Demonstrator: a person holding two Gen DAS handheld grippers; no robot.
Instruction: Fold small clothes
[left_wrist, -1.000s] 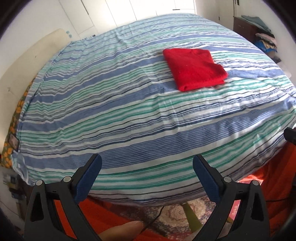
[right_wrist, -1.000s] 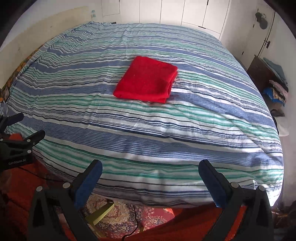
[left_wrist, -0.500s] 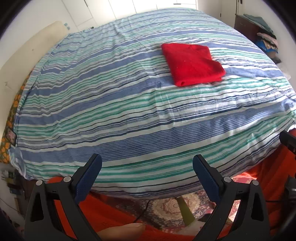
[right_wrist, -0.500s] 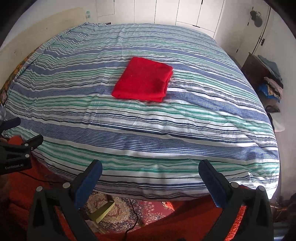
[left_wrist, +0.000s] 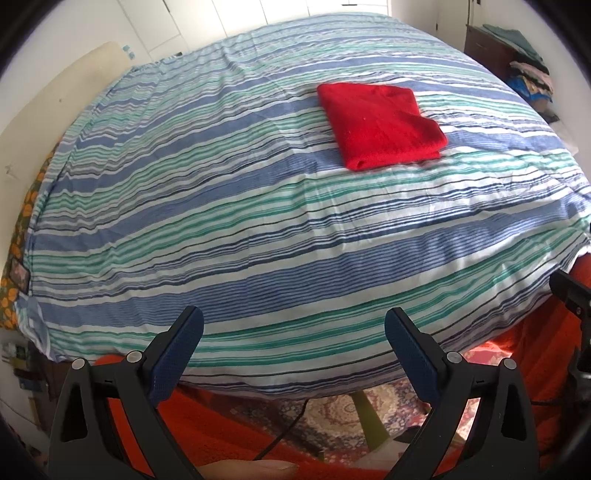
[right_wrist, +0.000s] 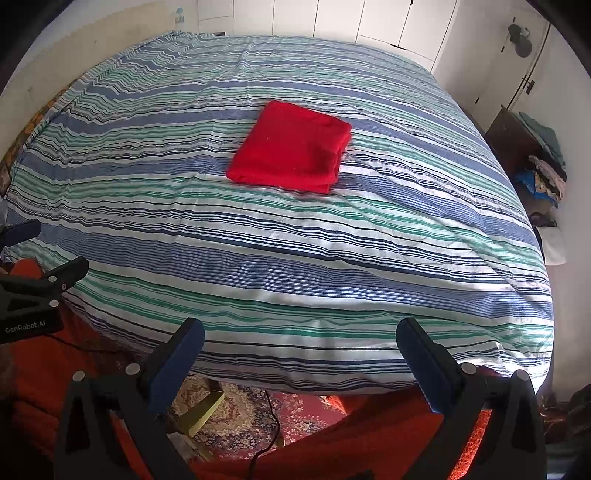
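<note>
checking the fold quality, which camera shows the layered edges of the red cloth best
The right wrist view: the red cloth sits near centre, and its stacked layers show along the right side. The left wrist view shows the red cloth off to the right, with layers visible only at its near corner.

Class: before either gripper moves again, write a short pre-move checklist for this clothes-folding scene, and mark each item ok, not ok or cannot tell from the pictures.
1. Left gripper open and empty: ok.
2. Right gripper open and empty: ok.
3. Red garment folded into a flat rectangle: ok.
4. Garment lies fully on the bed, away from its edges: ok.
5. Both grippers clear of the garment, at the bed's near edge: ok.
6. Another garment on the bed waiting to be folded: not ok, none in view.
</note>
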